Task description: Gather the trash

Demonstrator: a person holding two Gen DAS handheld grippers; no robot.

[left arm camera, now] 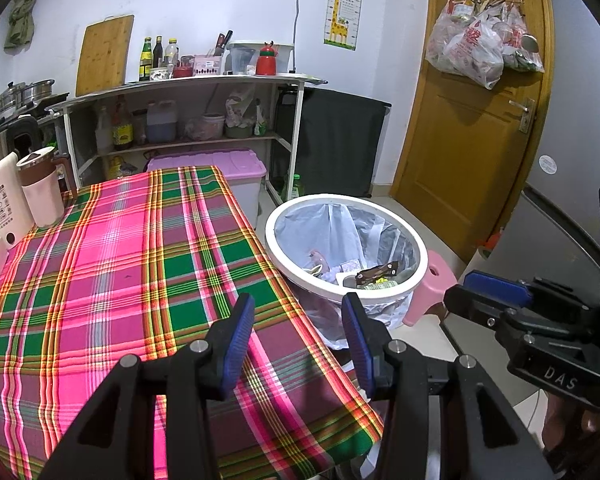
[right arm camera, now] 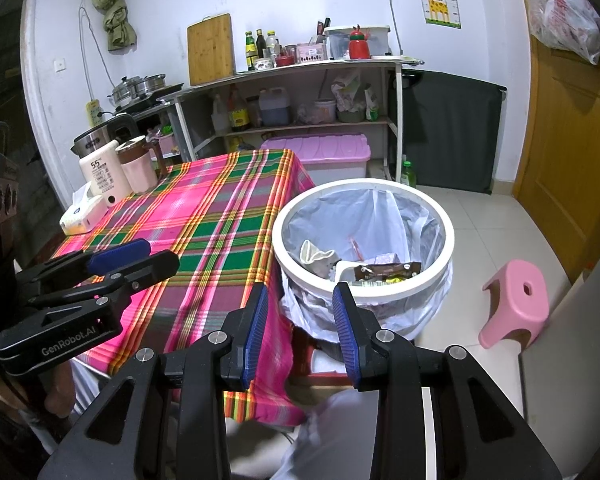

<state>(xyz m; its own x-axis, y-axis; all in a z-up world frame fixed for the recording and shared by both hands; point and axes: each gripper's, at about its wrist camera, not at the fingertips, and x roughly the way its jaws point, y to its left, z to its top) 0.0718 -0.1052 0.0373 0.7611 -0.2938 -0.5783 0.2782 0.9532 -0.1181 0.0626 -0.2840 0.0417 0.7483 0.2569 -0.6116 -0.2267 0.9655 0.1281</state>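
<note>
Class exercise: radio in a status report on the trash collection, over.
Left gripper and right gripper: jaws open, empty. Trash bin beside table, wrappers inside. Tablecloth shows no litter. Nothing blocking.

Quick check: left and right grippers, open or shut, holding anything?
Left gripper: open, empty, over the tablecloth edge.
Right gripper: open, empty, near the trash bin.

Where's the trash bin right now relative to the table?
The white-rimmed trash bin stands on the floor just off the right edge of the plaid-covered table, with the pink stool to its right, in both wrist views.
</note>
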